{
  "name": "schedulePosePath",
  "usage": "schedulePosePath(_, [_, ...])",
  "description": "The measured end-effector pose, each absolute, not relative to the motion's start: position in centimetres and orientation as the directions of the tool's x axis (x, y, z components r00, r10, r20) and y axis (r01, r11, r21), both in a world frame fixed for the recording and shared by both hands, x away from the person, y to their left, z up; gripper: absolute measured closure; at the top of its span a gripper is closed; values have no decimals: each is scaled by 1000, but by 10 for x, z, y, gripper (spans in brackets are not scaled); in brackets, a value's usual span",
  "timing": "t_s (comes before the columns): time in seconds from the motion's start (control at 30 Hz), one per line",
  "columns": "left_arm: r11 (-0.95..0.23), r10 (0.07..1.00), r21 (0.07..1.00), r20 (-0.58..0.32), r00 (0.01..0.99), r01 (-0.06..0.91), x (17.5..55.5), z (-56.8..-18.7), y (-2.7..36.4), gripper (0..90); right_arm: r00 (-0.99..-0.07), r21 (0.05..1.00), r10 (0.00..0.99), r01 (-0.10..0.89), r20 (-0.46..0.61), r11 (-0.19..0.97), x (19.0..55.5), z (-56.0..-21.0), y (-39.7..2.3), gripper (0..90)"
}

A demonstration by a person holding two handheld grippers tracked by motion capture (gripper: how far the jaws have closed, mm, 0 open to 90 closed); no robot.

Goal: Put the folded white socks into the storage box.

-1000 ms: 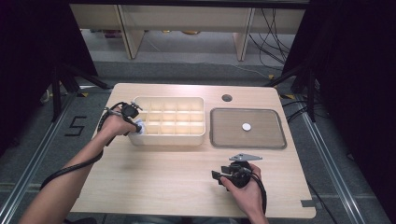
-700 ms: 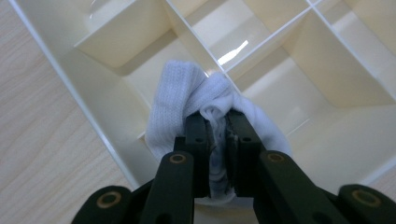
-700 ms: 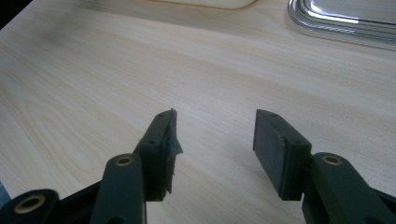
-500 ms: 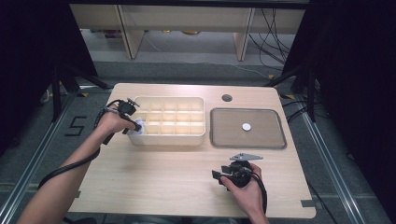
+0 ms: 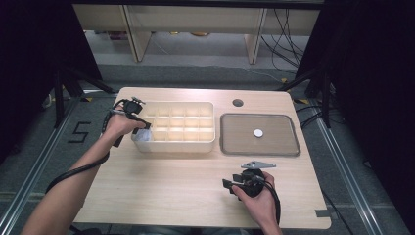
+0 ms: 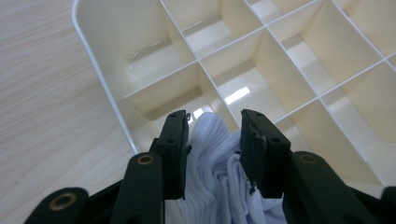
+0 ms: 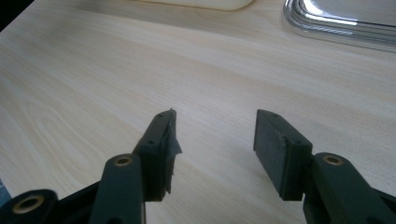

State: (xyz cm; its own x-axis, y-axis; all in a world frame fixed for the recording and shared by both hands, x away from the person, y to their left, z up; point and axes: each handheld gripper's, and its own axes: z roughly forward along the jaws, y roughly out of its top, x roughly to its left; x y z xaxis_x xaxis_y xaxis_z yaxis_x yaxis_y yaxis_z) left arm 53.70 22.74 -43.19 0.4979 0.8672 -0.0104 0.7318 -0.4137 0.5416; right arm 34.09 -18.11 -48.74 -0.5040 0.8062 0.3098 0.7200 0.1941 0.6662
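- Left gripper (image 6: 212,140) has just been opening its jaws. They stand partly apart now, and the white cloth (image 6: 217,182) lies between them. The pads look like they are letting go of it, but it is hard to be sure they are fully off.
- White cloth sits in the near corner cell of the cream box (image 6: 280,84), right by the box's outer wall. It is bunched up, with its folds running away from the jaws toward the next cell.
- Left hand (image 5: 120,125) is right at that corner of the box (image 5: 176,127), so it is the near one. To come away, I think it must lift up and back, not sideways, or a jaw may drag the cloth (image 5: 143,137) out.
- Right gripper (image 7: 215,154) rests well apart, low over the bare table (image 7: 93,70), jaws wide with nothing in them.
- Farther off, the high view shows a grey tray (image 5: 259,149) beside the box, with a small white disc (image 5: 258,132) in it. The left gripper view shows the cloth's folds up close instead.
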Motion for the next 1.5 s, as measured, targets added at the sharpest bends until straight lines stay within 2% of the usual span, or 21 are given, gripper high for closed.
schedulePosePath(0.07, [-420,866,523,-14,500,742,537,-431,226,665,-488,651,805,739,337,176,340,-488,-179,496])
schedulePosePath(0.2, [-414,867,511,-30,497,753,534,-434,226,789,-500,649,806,733,316,201,340,-488,-180,495])
schedulePosePath(0.37, [-445,852,506,-13,523,739,529,-436,225,823,-507,663,805,721,309,200,340,-487,-180,494])
schedulePosePath(0.43, [-462,847,499,2,532,733,528,-436,224,828,-499,660,816,723,293,206,340,-486,-179,494])
schedulePosePath(0.47, [-467,845,495,6,534,733,529,-436,223,828,-466,635,820,753,331,172,338,-485,-176,494])
schedulePosePath(0.53, [-478,841,493,17,541,727,529,-436,223,831,-502,659,807,726,312,196,339,-485,-178,494])
schedulePosePath(0.8, [-519,822,499,69,565,694,526,-438,219,835,-515,672,806,710,292,210,340,-486,-180,493])
schedulePosePath(1.1, [-535,798,518,51,600,668,518,-425,225,767,-493,648,815,734,304,202,341,-486,-181,492])
schedulePosePath(1.13, [-549,789,514,57,612,659,517,-424,225,762,-515,667,804,714,296,212,342,-487,-181,492])
schedulePosePath(1.17, [-557,785,512,67,616,654,516,-423,224,759,-488,646,817,737,305,199,341,-486,-181,492])
schedulePosePath(1.23, [-553,780,511,38,625,659,515,-424,224,767,-513,671,801,714,307,199,342,-488,-182,491])
schedulePosePath(1.5, [-541,788,486,8,616,686,516,-436,224,786,-506,660,806,724,307,202,341,-487,-182,491])
